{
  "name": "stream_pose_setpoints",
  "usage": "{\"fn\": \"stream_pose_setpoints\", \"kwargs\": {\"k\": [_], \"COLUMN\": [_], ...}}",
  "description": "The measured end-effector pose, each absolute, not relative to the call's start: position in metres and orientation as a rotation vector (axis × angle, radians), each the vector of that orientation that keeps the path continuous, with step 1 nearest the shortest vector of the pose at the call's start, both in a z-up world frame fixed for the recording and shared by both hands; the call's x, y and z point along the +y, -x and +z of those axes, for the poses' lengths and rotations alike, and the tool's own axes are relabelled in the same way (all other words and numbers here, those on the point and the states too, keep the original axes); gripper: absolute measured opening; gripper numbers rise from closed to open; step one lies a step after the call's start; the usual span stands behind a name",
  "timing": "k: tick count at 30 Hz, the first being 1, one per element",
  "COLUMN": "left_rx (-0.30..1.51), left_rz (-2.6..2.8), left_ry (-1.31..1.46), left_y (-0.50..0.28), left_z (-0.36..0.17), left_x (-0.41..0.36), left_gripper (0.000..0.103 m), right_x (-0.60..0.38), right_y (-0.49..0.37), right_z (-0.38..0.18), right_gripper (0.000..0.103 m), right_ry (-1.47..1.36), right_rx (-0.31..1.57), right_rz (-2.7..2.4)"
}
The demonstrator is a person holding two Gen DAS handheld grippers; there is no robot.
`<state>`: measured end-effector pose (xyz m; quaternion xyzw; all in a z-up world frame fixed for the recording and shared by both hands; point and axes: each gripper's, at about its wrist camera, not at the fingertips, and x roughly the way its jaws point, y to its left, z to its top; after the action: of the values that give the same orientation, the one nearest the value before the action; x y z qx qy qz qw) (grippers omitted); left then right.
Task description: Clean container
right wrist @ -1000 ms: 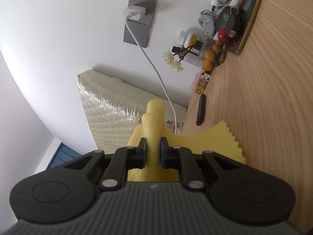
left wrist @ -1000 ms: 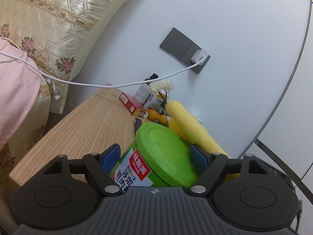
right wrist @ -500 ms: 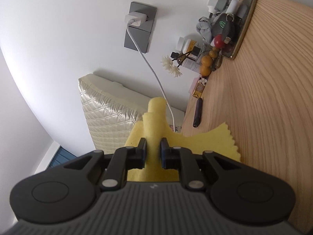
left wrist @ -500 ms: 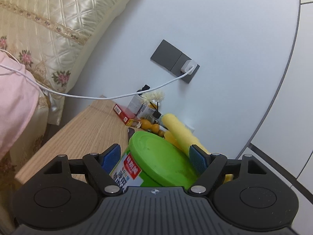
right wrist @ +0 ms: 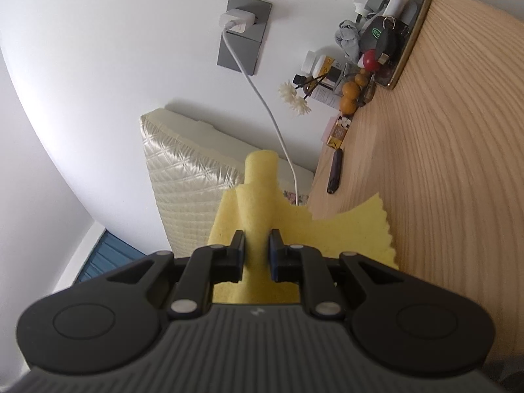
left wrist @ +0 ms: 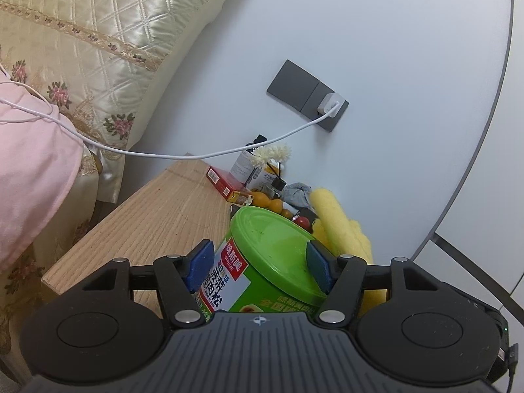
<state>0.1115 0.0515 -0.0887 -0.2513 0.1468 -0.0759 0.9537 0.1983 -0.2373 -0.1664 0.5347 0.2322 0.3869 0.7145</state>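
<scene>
A green container (left wrist: 271, 245) with a green lid and a printed label sits between the blue pads of my left gripper (left wrist: 258, 270). Its jaws are closing, and both pads (left wrist: 199, 267) touch the container's sides. The container is over the near part of the wooden bedside table (left wrist: 163, 209). Just behind and to the right of it is a yellow cloth (left wrist: 337, 226). In the right wrist view my right gripper (right wrist: 257, 252) is shut on that yellow cloth (right wrist: 260, 196), which sticks out as a folded roll past the fingers. Its zigzag edge hangs beside the table (right wrist: 442, 163).
Small items crowd the table's far end by the wall: a red box (left wrist: 226, 181), bottles, a white flower (right wrist: 294, 98), orange beads (right wrist: 348, 93), keys on a phone (right wrist: 406, 37) and a dark pen (right wrist: 334, 175). A white charger cable (left wrist: 196, 155) sags from the wall socket (left wrist: 308, 95) toward the quilted headboard (left wrist: 98, 32) and pink fabric.
The left gripper's pads have come in from either side onto the green container. The right gripper still holds the yellow cloth and has hardly moved.
</scene>
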Motion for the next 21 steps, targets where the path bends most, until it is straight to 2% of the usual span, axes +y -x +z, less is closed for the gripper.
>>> {"fn": "stream_pose_setpoints", "kwargs": {"k": [9, 21], "left_rx": [0.293, 0.305], "left_rz": [-0.168, -0.156], "left_ry": [0.499, 0.49], "left_y": [-0.115, -0.121], "left_z": [-0.09, -0.087], "left_x": [0.052, 0.05], "left_gripper": [0.067, 0.067], "right_x": [-0.224, -0.222], "right_y": [-0.234, -0.239], "right_z": [-0.165, -0.167], "right_gripper": [0.017, 0.017], "right_ry": [-1.19, -1.207], "right_rx": [0.512, 0.515], "right_rz": [0.86, 0.866]}}
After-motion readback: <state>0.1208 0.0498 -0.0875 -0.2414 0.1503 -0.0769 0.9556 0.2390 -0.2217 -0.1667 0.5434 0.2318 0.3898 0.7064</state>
